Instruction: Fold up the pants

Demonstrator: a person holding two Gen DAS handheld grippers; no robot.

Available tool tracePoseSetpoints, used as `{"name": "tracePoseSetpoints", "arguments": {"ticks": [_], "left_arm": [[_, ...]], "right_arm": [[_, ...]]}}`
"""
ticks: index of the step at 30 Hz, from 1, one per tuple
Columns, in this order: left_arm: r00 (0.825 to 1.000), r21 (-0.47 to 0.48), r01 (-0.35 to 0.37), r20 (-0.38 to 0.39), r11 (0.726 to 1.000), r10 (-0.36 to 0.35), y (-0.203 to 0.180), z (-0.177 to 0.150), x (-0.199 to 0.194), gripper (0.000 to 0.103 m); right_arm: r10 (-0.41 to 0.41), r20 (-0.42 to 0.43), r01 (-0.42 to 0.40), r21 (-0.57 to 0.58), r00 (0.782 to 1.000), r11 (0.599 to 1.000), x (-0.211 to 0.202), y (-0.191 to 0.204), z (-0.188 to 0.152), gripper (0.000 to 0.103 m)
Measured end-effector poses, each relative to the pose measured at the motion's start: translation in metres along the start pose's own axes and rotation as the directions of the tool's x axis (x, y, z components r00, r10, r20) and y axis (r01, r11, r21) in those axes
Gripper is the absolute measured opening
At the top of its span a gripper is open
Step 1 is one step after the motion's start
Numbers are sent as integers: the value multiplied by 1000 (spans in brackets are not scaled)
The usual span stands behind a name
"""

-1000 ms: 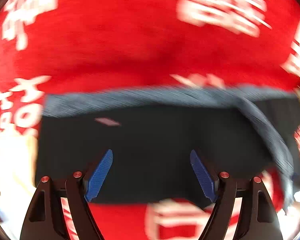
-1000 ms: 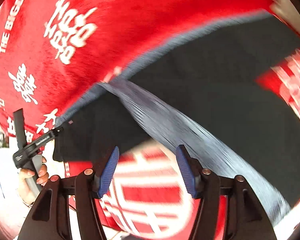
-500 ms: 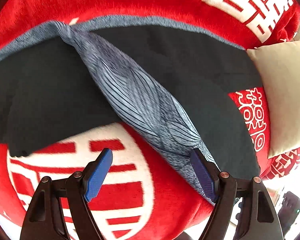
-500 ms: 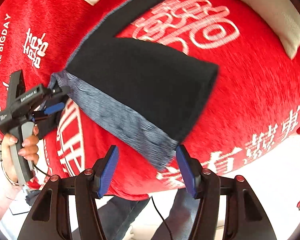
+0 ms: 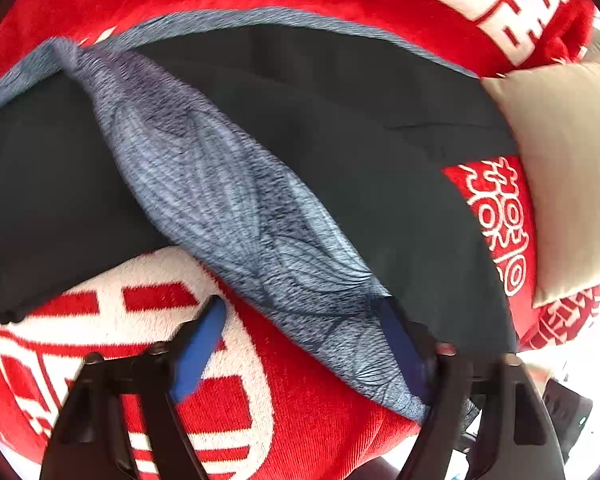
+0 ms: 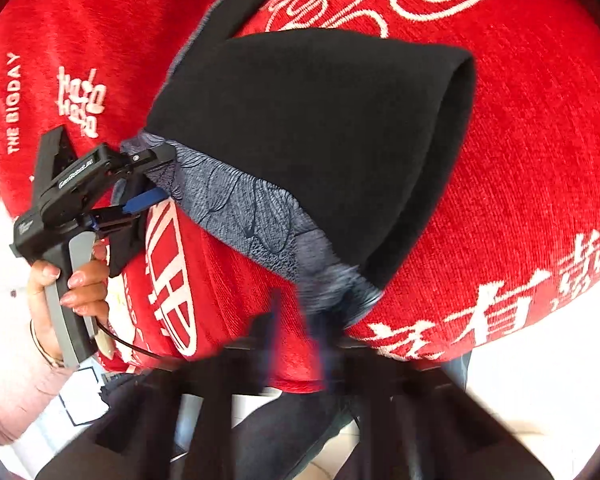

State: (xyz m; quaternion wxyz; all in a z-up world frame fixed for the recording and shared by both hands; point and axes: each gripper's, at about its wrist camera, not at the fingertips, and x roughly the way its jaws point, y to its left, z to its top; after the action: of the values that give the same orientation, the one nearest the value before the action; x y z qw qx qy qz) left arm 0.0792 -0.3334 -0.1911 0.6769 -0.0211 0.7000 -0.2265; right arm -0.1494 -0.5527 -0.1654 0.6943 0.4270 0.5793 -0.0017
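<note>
Already partly folded, the pants point(image 5: 340, 152) are being pinched by the closed right gripper point(image 6: 300, 312) while the left gripper point(image 5: 300, 344) is closing on their grey band point(image 5: 236, 216).

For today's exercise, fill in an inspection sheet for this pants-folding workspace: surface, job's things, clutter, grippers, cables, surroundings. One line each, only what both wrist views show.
Surface: red blanket with white lettering, covering the whole work area.
Job's things: black pants lying on the blanket, grey patterned waistband turned out along the near edge.
Clutter: beige cushion at the blanket's far right edge.
Grippers: left gripper closing, waistband corner between its fingers; right gripper blurred, shut on the waistband's other end.
Cables: thin dark cable trailing from the left gripper's handle.
Surroundings: person's hand on that handle, pink sleeve, pale floor below.
</note>
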Motion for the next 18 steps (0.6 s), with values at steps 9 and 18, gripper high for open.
{"name": "tracePoseSetpoints", "arguments": {"ticks": [9,18], "left_arm": [[988,9,147,41,989,-147,-16,33,-37,26],[978,-30,67,198,997,-59,-26,113,-79,26]], "right_arm": [[53,169,-27,-156,984,987,-84,70,72,3],[-20,232,105,-360,973,927,-112,114,241,3]]}}
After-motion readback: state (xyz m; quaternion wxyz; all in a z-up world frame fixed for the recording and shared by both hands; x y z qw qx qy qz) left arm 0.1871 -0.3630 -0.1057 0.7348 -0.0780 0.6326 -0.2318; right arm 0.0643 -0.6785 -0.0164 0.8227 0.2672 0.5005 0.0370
